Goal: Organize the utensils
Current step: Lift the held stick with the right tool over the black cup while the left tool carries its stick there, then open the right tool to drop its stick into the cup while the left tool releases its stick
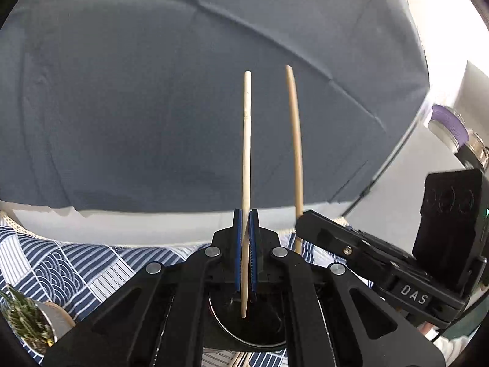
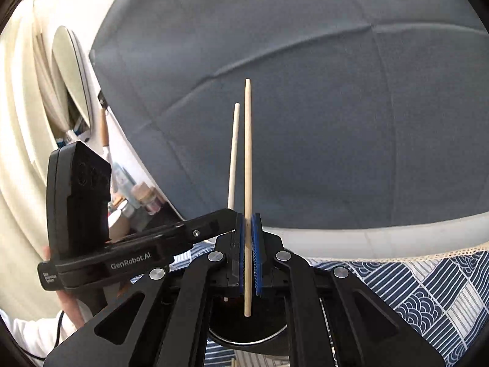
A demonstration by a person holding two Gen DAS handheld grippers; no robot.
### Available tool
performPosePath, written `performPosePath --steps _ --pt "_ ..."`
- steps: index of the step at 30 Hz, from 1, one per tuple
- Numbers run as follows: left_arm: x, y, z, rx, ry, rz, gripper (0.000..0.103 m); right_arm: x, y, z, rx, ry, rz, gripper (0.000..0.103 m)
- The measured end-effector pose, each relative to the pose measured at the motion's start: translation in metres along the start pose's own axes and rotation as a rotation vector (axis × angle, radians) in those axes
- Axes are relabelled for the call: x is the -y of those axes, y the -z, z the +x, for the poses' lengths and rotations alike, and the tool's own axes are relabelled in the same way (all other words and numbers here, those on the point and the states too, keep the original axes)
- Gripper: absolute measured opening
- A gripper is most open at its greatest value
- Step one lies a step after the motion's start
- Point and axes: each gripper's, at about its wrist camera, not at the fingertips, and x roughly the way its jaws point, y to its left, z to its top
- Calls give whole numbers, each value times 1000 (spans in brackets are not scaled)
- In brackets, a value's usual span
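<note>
My left gripper (image 1: 246, 218) is shut on a pale wooden chopstick (image 1: 247, 140) that stands upright between its blue pads (image 1: 238, 244). My right gripper (image 2: 248, 221) is shut on a second wooden chopstick (image 2: 248, 153), also upright. The two grippers are side by side. In the left wrist view the right gripper's black body (image 1: 376, 250) shows at the right with its chopstick (image 1: 295, 140). In the right wrist view the left gripper's body (image 2: 128, 253) shows at the left with its chopstick (image 2: 233, 153). Below each gripper sits a dark round container (image 1: 232, 333) (image 2: 259, 333), and the chopsticks' lower ends reach down toward it.
A grey cloth-covered sofa back (image 1: 152, 107) fills the view ahead. A blue-and-white patterned tablecloth (image 1: 76, 272) (image 2: 428, 287) lies below. A small potted plant (image 1: 27, 324) stands at the left. Plates and jars (image 2: 70, 76) sit at the far left. A purple-lidded jar (image 1: 449, 122) stands at the right.
</note>
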Motion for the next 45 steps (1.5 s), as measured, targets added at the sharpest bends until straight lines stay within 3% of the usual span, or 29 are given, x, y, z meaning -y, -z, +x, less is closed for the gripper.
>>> performPosePath --steps 4,16,17,19,21,25,27,29,35,45 --pt "0 8 9 -12 -10 27 5 0 13 7 -41 30 -21 5" --pt "-1 41 -21 -43 -61 40 5 -13 44 -1 -149 114 -98 8" --pt "0 43 -26 -42 -64 37 10 -14 44 -5 -151 117 -101 9" --pt "2 45 -37 -36 -83 33 21 -18 45 -13 -154 133 -115 20" --pt "5 46 -48 -27 -88 31 31 -19 47 -26 -140 147 -135 46" --pt "12 52 -69 -14 -108 19 56 -27 46 -52 -111 157 -153 57" --pt "17 56 -80 -6 -116 12 63 -30 47 -65 -100 170 -160 75" --pt "24 60 -89 -4 -124 2 69 -30 49 -78 -92 174 -151 84" --pt "50 79 -116 9 -161 8 91 -37 53 -120 -71 185 -152 86" --pt "64 118 -147 -5 -217 -73 96 -35 71 -172 -71 195 -117 88"
